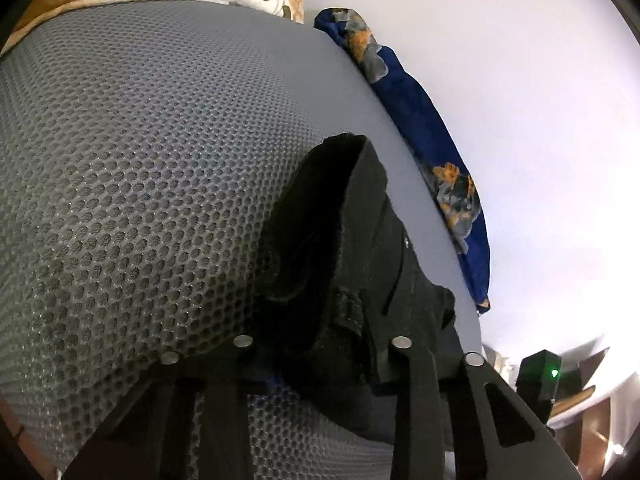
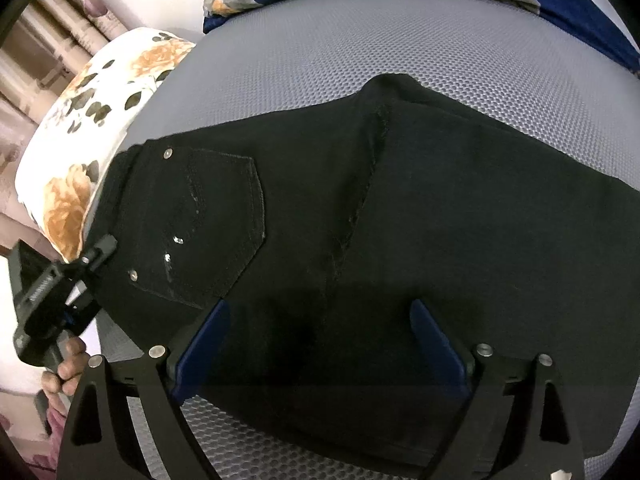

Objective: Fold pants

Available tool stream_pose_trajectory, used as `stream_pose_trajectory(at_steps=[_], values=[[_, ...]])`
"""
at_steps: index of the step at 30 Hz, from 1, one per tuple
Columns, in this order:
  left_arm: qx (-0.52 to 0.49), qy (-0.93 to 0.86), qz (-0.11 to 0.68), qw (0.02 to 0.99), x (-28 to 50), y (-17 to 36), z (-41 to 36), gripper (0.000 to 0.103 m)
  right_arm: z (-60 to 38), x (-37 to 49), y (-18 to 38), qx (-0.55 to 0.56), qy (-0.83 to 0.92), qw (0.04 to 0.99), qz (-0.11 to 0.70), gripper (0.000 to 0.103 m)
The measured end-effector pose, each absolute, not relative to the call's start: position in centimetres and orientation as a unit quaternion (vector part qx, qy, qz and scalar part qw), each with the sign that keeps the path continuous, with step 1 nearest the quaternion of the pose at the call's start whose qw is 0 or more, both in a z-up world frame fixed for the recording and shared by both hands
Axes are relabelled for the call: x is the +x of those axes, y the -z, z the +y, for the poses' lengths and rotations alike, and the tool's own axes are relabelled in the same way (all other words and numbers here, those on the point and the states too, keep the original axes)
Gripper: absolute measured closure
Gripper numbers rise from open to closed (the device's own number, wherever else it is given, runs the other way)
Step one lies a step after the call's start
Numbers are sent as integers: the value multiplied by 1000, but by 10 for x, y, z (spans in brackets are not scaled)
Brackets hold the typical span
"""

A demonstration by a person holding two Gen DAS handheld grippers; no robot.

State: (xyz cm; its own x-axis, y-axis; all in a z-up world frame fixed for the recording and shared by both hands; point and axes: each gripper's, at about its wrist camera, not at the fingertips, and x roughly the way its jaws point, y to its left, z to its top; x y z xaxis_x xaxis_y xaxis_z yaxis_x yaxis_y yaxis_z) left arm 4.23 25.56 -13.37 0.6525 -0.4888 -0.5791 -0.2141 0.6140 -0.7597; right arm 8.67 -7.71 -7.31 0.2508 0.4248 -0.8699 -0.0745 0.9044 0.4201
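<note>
Black pants (image 1: 352, 264) are covering the left gripper's (image 1: 320, 344) fingers, hiding how they are closing. The picture's right edge is cutting off the pants (image 2: 400, 220) legs in the right wrist view.

grey mesh mat (image 2: 320, 60), floral pillow (image 2: 92, 128), blue cloth (image 1: 420, 120).

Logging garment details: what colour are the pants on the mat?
Black pants, with a stitched back pocket; clearest in the right wrist view.

A grey mesh mattress (image 2: 320, 52) carries black pants (image 2: 400, 220), a blue floral cloth (image 2: 580, 4) and a flowered pillow (image 2: 92, 128).
</note>
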Motion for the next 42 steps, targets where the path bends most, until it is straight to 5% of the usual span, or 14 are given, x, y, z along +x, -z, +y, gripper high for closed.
stream_pose_trajectory(at_steps=[13, 23, 42], values=[[-378, 189, 364, 830, 67, 31, 198, 77, -156, 75, 34, 229, -122, 807, 531, 12], [-252, 326, 376, 830, 102, -31, 73, 77, -246, 61, 6, 276, -67, 828, 483, 12], [-73, 408, 494, 764, 106, 47, -131, 77, -350, 28, 43, 386, -11, 796, 467, 12]])
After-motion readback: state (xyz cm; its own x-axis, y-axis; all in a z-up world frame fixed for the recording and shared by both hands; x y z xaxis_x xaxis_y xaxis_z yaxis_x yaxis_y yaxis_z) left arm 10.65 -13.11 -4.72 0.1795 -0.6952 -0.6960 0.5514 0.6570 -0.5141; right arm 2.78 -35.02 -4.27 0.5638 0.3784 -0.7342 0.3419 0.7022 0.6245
